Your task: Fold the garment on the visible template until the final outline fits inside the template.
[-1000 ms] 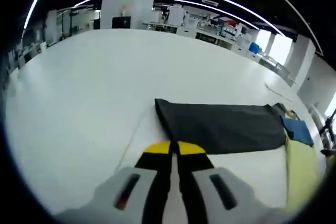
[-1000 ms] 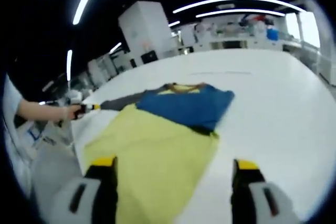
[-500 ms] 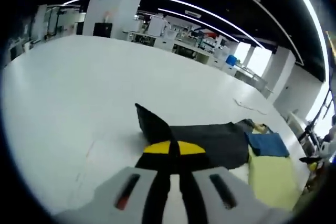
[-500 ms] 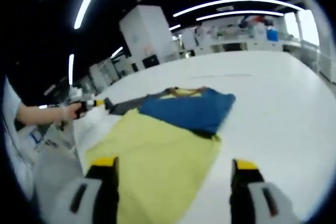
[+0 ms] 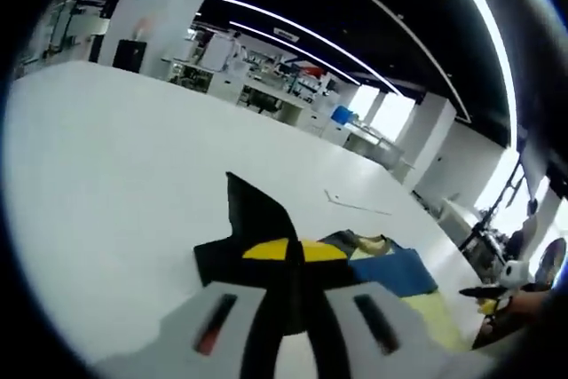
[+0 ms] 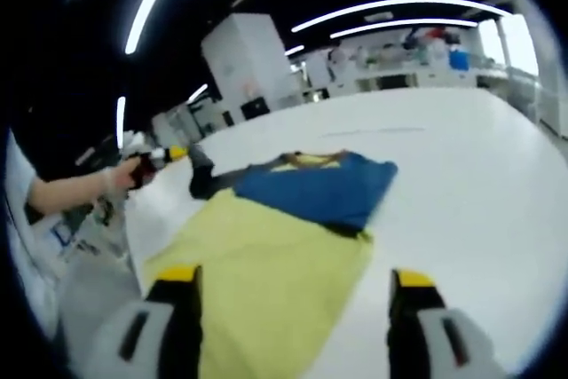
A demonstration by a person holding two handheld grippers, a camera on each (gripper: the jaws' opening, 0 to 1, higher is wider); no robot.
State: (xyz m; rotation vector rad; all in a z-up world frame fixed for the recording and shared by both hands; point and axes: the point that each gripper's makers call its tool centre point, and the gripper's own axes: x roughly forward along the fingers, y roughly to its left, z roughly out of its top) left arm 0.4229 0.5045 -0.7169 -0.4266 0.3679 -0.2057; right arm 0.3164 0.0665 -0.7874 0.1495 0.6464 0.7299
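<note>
White table (image 5: 106,175), lab behind. Left gripper (image 5: 294,252) clamped on garment (image 6: 315,185) dark end, lifted; right gripper (image 6: 289,283) spread, empty. Best carry fold across low, edges square.

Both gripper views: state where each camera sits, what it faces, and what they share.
Left gripper view: rides the left gripper, jaws shut on the garment's dark part, facing down the white table.
Right gripper view: rides the right gripper, jaws open, facing the yellow template; the person's hand shows.
Shared: garment's blue part, template, table.
</note>
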